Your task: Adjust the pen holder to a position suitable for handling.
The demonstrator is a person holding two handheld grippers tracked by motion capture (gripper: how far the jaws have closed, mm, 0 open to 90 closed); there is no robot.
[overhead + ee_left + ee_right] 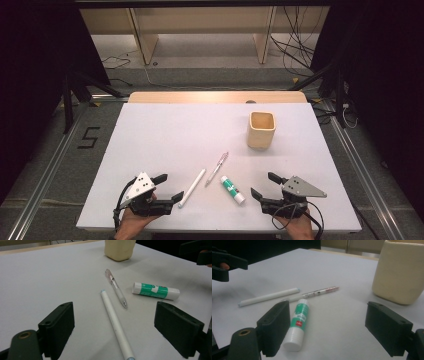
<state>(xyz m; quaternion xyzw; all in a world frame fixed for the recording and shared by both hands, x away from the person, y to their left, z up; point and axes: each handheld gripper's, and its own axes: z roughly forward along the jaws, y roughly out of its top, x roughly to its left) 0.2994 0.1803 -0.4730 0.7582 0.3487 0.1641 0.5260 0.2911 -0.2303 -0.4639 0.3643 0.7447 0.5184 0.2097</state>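
Observation:
Three small items lie near the front middle of the white table [165, 130]: a white pen [192, 188] [115, 323] [269, 297], a clear pen with a pink end [217, 169] [116, 288] [319, 292], and a white and green glue stick [233, 190] [155, 290] [297, 323]. A cream square cup [261, 130] [119, 249] [398, 271] stands farther back on the right. My left gripper [169, 187] [113, 330] rests open just left of the white pen. My right gripper [265, 185] [332, 330] rests open just right of the glue stick. Both hold nothing.
The table's wooden far edge [215, 96] runs behind the cup. Metal rails [45, 175] flank the table on the floor. Loose cables [295, 35] lie on the floor at the back right.

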